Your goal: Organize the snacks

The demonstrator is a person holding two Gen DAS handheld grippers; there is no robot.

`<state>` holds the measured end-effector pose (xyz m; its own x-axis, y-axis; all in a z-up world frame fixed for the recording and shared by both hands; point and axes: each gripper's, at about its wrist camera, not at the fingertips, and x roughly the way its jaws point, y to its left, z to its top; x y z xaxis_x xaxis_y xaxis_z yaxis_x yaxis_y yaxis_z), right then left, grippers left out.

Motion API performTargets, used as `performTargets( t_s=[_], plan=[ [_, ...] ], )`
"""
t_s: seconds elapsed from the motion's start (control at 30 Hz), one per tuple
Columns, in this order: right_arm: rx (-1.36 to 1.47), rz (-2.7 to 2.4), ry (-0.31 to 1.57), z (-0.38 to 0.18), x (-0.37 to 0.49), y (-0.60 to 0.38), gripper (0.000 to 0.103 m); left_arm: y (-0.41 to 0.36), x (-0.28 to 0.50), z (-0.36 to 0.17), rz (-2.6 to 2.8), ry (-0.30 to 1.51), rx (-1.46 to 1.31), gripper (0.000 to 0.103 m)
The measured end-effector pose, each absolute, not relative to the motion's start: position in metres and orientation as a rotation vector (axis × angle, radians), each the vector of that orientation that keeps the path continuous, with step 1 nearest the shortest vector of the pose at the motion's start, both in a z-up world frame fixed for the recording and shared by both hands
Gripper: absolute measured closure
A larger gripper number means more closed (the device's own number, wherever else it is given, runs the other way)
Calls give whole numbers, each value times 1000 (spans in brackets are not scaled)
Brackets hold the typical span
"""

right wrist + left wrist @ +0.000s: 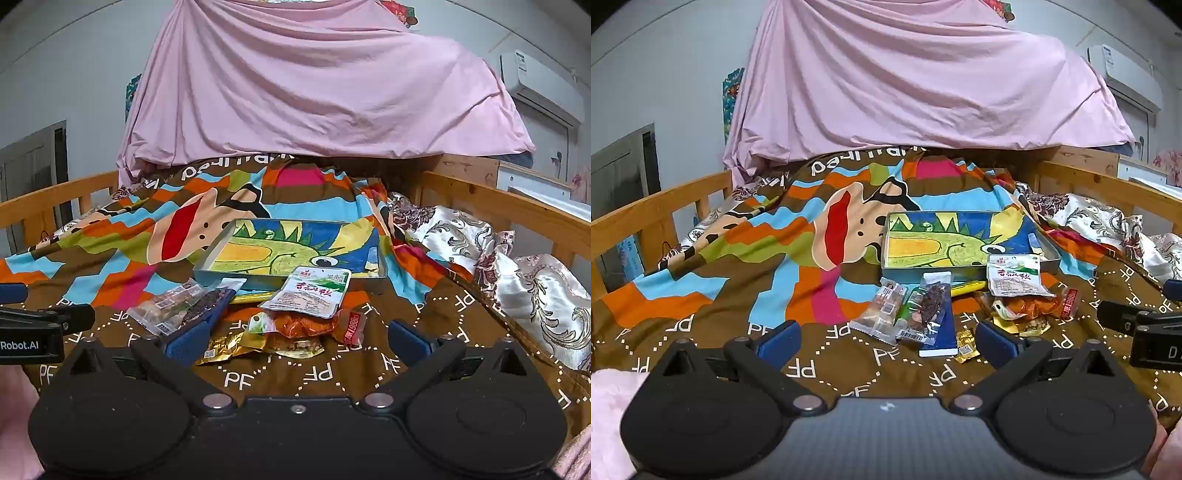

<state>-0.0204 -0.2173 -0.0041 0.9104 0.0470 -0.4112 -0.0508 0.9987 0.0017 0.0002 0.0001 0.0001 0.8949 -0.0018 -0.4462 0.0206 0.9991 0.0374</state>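
Hovering near snack pile (273, 317), left gripper (886, 338) and right gripper (295, 338) fingers spread, empty; tray (207, 264) just beyond, likely destination.

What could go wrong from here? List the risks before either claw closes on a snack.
1. The snack packets overlap in a heap: the white packet lies on the orange packet, so gripping one may drag its neighbour.
2. The tray sits tilted on the rumpled blanket; dropped packets might slide.
3. The small gold packet lies flat and could slip from the open left claw.
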Motion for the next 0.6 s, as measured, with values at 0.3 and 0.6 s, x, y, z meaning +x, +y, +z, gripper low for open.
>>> performTargets(
  t_s=[0.3,0.6],
  plan=[
    [-9,50,425,-5,-20,-217,1,2,0,0,-14,457,43,0],
    [-10,49,427,-5,-20,-218,1,3,-1,-4,-15,467,46,0]
  ],
)
